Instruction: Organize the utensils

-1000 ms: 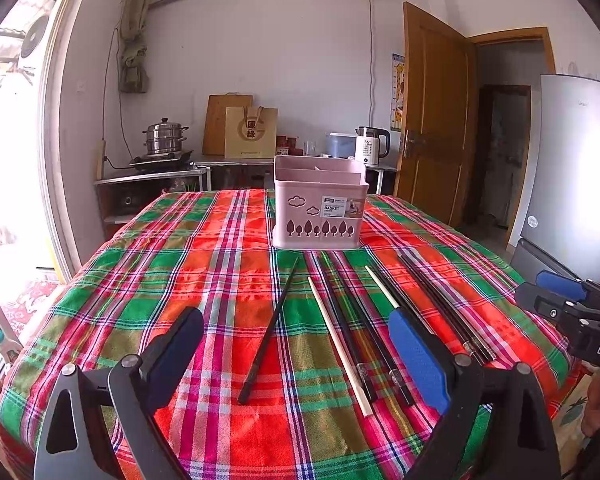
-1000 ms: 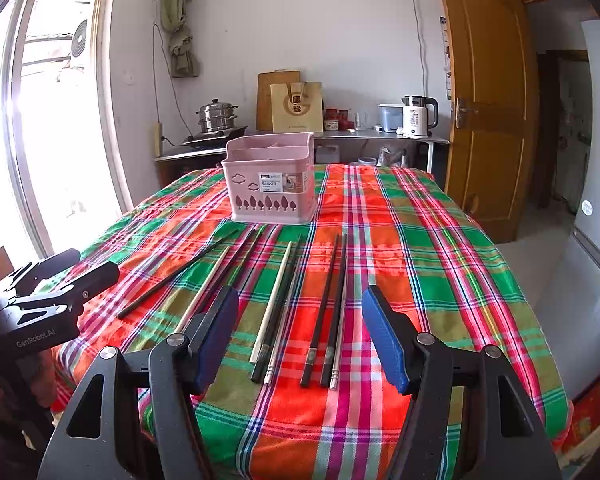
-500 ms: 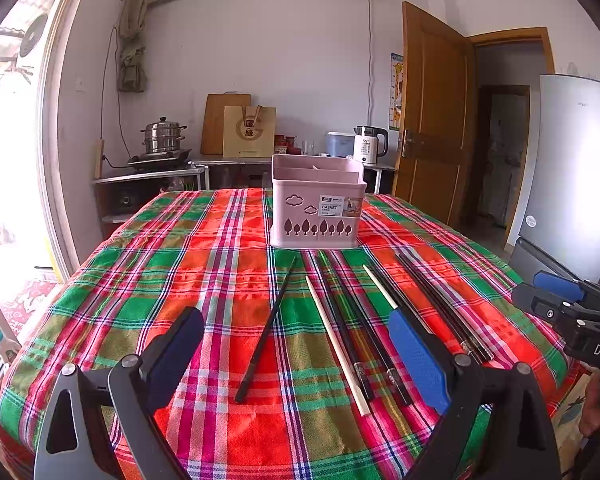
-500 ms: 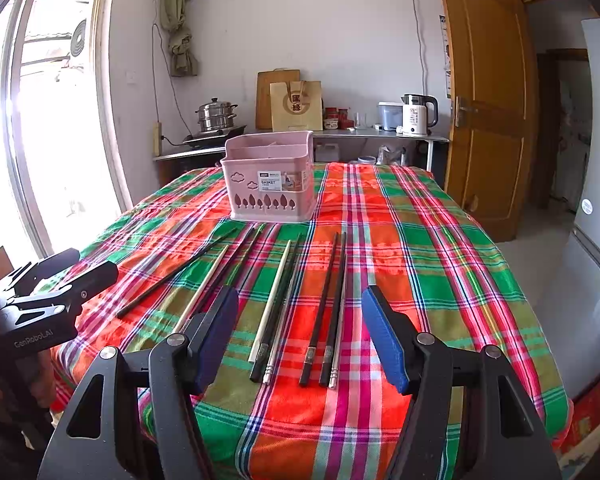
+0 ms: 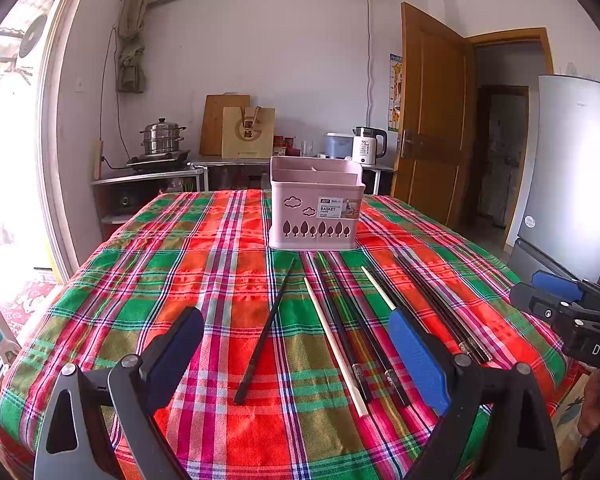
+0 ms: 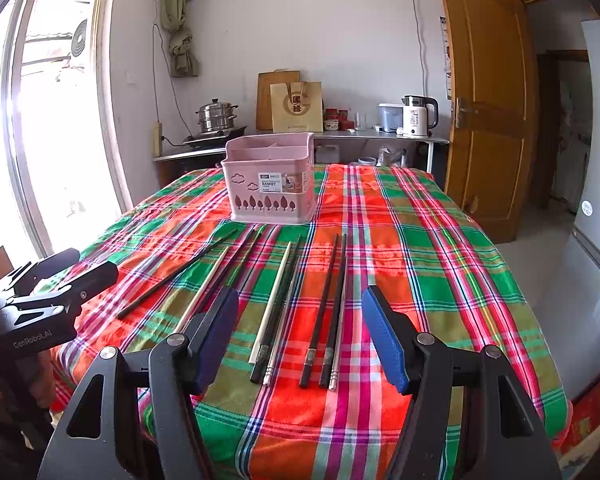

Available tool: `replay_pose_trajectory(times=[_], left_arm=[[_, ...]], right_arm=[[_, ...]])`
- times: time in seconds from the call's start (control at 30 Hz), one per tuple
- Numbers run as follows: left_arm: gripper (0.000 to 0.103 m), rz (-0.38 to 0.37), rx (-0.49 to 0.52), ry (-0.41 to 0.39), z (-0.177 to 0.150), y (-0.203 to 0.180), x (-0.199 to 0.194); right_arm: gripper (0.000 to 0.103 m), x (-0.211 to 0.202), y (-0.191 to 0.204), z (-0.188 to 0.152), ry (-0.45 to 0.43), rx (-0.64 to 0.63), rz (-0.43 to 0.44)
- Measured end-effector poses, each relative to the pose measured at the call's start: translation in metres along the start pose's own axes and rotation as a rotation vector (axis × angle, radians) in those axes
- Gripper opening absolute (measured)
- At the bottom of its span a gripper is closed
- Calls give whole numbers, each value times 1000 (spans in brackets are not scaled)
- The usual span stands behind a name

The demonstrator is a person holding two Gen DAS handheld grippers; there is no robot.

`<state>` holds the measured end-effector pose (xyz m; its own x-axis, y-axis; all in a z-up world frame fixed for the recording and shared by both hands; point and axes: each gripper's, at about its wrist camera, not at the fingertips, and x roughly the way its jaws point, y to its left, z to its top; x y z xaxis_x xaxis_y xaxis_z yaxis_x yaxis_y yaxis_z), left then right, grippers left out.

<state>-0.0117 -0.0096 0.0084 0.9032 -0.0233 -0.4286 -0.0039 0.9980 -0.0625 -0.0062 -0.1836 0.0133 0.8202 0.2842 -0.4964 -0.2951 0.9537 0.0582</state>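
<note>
A pink divided utensil basket [image 5: 315,210] stands upright at the table's far middle; it also shows in the right wrist view [image 6: 271,186]. Several chopsticks lie loose in front of it: a lone black one [image 5: 265,332], a pale wooden one [image 5: 335,340], and black pairs [image 6: 327,312]. My left gripper [image 5: 296,356] is open and empty above the near edge, over the lone black chopstick. My right gripper [image 6: 300,332] is open and empty above the near ends of the chopsticks. Each gripper shows at the edge of the other's view.
The table wears a red and green plaid cloth [image 5: 188,264]. Behind it a counter holds a steamer pot [image 5: 162,138], a paper bag [image 5: 247,132] and a kettle [image 5: 367,146]. A wooden door [image 5: 432,120] and a fridge [image 5: 568,168] stand to the right.
Both views have shifted very slightly; the basket sits a touch higher in the left wrist view. Both grippers stay open and nothing on the table has moved.
</note>
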Motion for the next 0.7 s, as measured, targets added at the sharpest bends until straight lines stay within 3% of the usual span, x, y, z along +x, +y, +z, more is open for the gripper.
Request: replay_pose_trajectory(times=[0.7], left_arm=[[94, 0, -3, 8, 2, 1, 5]], right_arm=[[65, 5, 2, 1, 2, -3, 3]])
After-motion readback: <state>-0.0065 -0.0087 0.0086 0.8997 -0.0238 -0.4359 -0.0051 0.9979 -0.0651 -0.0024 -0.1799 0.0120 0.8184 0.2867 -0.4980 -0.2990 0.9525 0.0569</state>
